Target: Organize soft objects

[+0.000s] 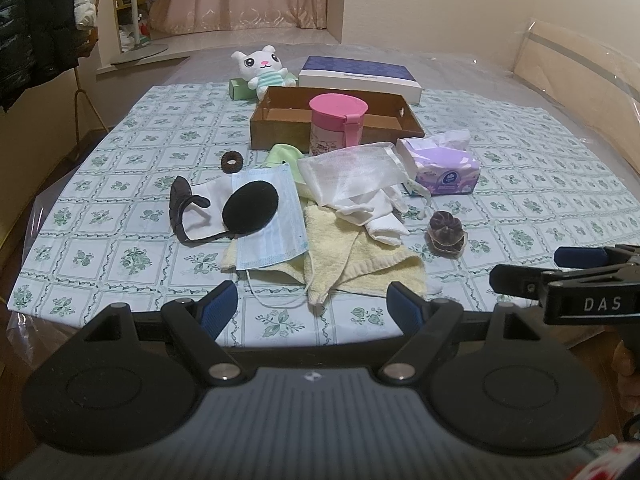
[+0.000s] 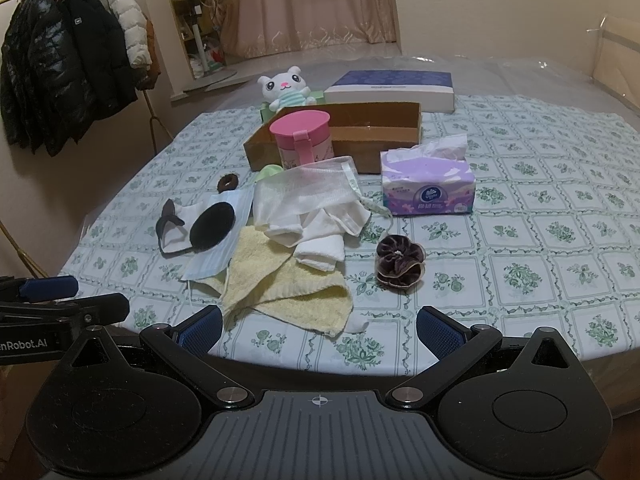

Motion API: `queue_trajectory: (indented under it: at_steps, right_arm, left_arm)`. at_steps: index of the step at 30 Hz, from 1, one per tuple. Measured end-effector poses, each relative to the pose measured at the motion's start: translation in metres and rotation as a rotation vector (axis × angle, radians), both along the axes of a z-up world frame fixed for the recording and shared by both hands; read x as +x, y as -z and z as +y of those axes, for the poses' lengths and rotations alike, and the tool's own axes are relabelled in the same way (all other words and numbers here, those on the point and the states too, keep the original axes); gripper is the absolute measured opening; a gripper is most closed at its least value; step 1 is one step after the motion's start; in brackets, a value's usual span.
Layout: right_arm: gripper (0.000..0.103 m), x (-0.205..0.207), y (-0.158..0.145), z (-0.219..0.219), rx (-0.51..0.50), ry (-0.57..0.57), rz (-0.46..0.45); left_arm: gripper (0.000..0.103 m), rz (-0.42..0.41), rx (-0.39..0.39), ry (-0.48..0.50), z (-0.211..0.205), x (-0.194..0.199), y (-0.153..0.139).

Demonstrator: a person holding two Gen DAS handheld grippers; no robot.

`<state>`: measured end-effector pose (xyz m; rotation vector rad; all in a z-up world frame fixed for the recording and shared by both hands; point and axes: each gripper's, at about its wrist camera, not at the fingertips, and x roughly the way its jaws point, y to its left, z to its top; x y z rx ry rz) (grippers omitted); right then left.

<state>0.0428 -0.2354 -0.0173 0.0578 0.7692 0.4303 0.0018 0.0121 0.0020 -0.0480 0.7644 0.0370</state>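
Two handheld tongs hover side by side at the near edge of a table covered in a pale cloth printed with green flowers [image 2: 520, 208]. The left tongs [image 1: 311, 306] and the right tongs [image 2: 319, 326] both stand released, blue-padded fingers spread wide with nothing between them.

Straight ahead of both tongs lies a heap of soft things. Nearest is a pale yellow terry towel [image 2: 280, 284], crumpled, one corner just beyond the right tongs' left finger. It looks light, limp and easy to grip; a raised fold would probably give the best hold. Overlapping the towel, ahead and left, is a light blue pleated face mask [image 1: 272, 224], very light and flat, so likely best pinched at an edge or ear loop. On it rests a black oval eye patch with a dark strap [image 1: 250, 208]. Beyond the towel sit a sheer white mesh pouch [image 2: 308, 192] and folded white cloths [image 2: 320, 248], thin and perhaps slippery.

Ahead and right of the right tongs lies a dark purple velvet scrunchie [image 2: 398, 266], alone; squashy, easily taken across its ring. A small brown hair tie [image 1: 232, 160] lies further off, to the left.

Behind the heap stand an open brown cardboard tray [image 2: 400, 128], seemingly the likely container, a pink lidded cup [image 2: 300, 136] and a purple tissue pack [image 2: 428, 184].
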Motion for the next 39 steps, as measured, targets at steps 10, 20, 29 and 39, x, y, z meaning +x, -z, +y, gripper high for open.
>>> queue_trajectory:
  at_steps: [10,20,29,39]
  right_arm:
    - [0.103,0.008,0.013,-0.023,0.065,0.008,-0.096]
    - [0.092,0.029,0.032,-0.045,0.104,0.020,-0.123]
    - [0.088,0.068,0.061,-0.051,0.075,0.028,-0.076]
    - [0.075,0.124,0.097,-0.032,0.018,0.011,-0.048]
  left_arm:
    - [0.080,-0.004,0.005,-0.028,0.001,0.007,0.002]
    - [0.080,-0.015,0.017,-0.044,0.006,0.017,0.013]
    - [0.080,-0.015,0.023,-0.066,0.022,0.043,0.031]
    - [0.078,0.010,0.011,-0.084,0.046,0.086,0.060]
